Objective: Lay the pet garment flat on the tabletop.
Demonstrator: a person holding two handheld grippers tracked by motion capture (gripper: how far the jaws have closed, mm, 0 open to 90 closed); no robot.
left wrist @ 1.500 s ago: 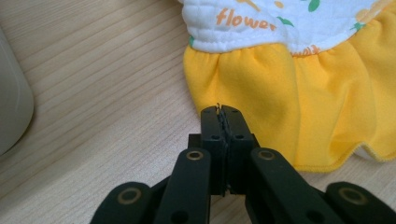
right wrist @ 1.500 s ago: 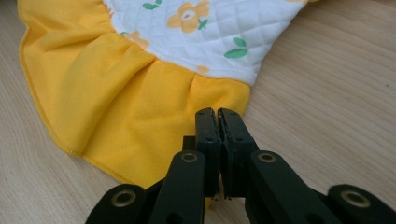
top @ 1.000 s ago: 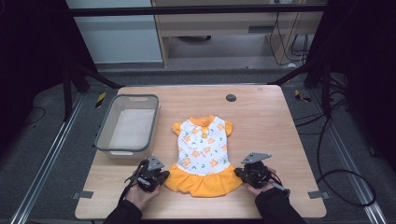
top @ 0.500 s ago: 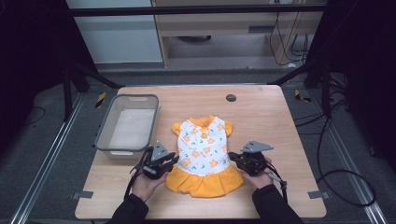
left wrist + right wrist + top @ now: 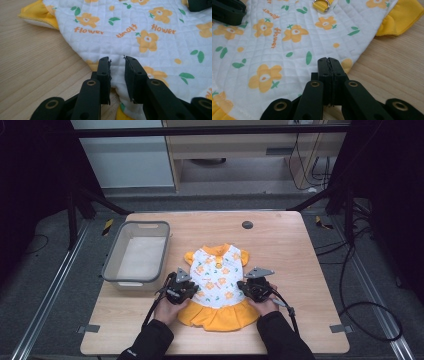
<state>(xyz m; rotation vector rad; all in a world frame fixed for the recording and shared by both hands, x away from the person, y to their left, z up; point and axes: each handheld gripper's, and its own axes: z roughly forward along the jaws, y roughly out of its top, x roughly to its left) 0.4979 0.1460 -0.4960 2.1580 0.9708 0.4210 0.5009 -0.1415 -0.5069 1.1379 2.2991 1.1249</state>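
A small white quilted dress with orange flowers and a yellow skirt lies flat on the wooden table. My left gripper rests at the dress's left waist edge. In the left gripper view its jaws stand a little apart after just opening, and the white fabric lies under and between them unpinched. My right gripper sits at the right waist edge. In the right gripper view its jaws are shut together over the dress's edge, with no cloth seen between them.
A grey plastic bin stands at the table's left, close beside my left hand. A small dark round hole marks the far middle of the table. A metal D-ring sits on the dress's chest.
Both hands have slid away from the table's near edge, from the yellow skirt corners up to the dress's waist. The dress has stayed in place.
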